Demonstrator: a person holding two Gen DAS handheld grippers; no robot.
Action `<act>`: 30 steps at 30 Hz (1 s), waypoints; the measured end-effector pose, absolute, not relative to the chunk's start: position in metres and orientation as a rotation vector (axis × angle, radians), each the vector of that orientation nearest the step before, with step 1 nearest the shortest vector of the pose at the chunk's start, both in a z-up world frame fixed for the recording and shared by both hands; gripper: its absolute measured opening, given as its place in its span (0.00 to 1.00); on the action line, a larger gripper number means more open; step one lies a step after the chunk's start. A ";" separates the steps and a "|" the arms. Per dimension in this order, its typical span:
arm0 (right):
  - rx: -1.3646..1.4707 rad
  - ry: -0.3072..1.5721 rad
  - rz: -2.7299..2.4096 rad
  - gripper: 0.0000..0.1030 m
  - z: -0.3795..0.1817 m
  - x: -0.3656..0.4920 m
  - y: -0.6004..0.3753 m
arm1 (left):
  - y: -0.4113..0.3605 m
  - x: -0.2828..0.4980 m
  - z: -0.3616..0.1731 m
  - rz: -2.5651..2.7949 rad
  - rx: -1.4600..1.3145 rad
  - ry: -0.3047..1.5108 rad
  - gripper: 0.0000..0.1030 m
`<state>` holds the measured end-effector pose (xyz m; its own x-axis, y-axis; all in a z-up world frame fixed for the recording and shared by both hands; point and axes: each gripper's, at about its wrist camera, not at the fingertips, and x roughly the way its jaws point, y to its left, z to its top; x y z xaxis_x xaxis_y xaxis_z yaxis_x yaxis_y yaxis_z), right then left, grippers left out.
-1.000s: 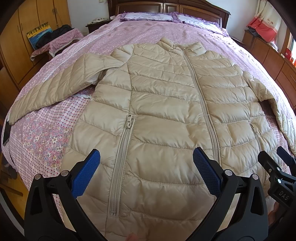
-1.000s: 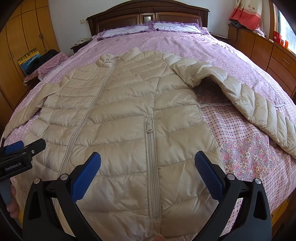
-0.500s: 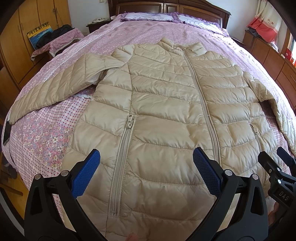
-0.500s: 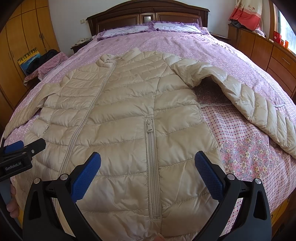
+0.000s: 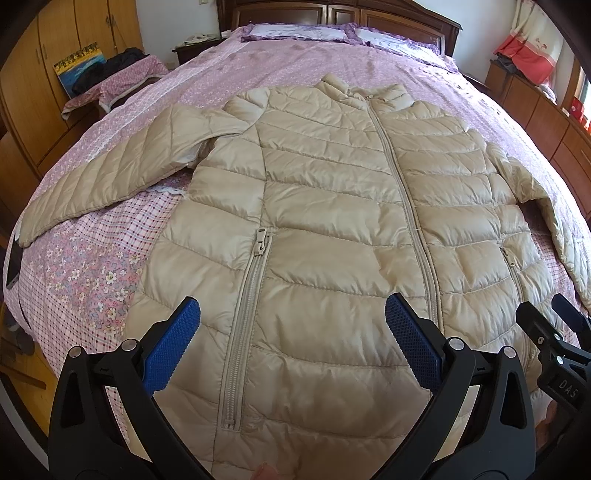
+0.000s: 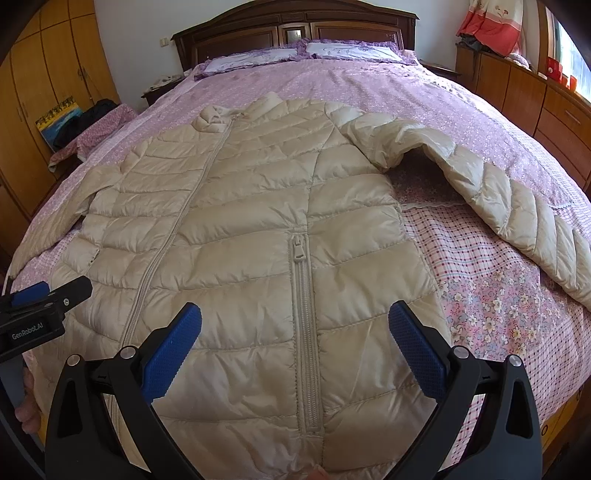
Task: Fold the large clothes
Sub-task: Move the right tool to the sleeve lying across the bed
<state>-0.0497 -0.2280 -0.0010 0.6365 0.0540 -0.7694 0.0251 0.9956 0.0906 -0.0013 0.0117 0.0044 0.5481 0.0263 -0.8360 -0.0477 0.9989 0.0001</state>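
A beige puffer jacket [image 5: 332,229] is spread on the bed [image 6: 388,85]. Left claw [image 5: 291,343] and right claw [image 6: 295,345] are held wide above its hem; each sleeve is best gripped first.

Wide bed [image 5: 295,74] with dark wooden headboard [image 6: 295,29], covered by pink-lilac floral bedspread [image 6: 424,96]; nearer the fingers the cover turns to pink checked and flowered patchwork [image 5: 92,266]. Two pale pillows with purple frills [image 6: 306,51] lie at the far end against the headboard. Beige quilted puffer jacket [image 5: 332,221] lies flat, front up, zipped, directly ahead of the fingers, collar far, hem near; sleeves spread outward to either side.
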 end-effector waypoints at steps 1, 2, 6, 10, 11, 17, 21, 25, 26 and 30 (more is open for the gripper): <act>0.101 0.882 0.016 0.95 -0.001 -0.050 -0.230 | 0.011 -0.001 0.005 0.043 -0.022 0.990 0.97; 0.109 0.884 0.014 0.95 -0.001 -0.049 -0.233 | 0.011 -0.001 0.005 0.043 -0.020 0.988 0.97; 0.163 0.891 0.006 0.95 0.001 -0.049 -0.249 | 0.012 -0.001 0.007 0.045 -0.022 0.984 0.97; 0.228 0.878 -0.036 0.95 0.004 -0.050 -0.276 | 0.013 -0.001 0.010 0.037 -0.029 0.978 0.97; 0.240 0.869 -0.057 0.95 0.006 -0.050 -0.285 | 0.013 -0.001 0.011 0.036 -0.029 0.976 0.97; 0.294 0.823 -0.191 0.95 0.016 -0.051 -0.344 | 0.011 0.004 0.009 0.037 -0.026 0.989 0.97; 0.414 0.793 -0.246 0.95 0.016 -0.055 -0.389 | 0.007 0.009 0.006 0.030 -0.024 1.009 0.97; 0.549 0.801 -0.271 0.95 0.004 -0.059 -0.423 | 0.003 0.012 0.001 -0.002 -0.041 1.028 0.97; 0.569 0.800 -0.278 0.95 0.001 -0.060 -0.429 | 0.002 0.013 0.000 -0.010 -0.046 1.032 0.97; 0.682 0.780 -0.327 0.95 -0.014 -0.065 -0.460 | -0.003 0.017 -0.005 -0.020 -0.043 1.049 0.97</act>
<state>-0.0651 -0.4601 -0.0140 0.6763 -0.0255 -0.7362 0.5069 0.7413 0.4400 0.0172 -0.0029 -0.0048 0.4987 -0.0368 -0.8660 -0.0045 0.9990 -0.0450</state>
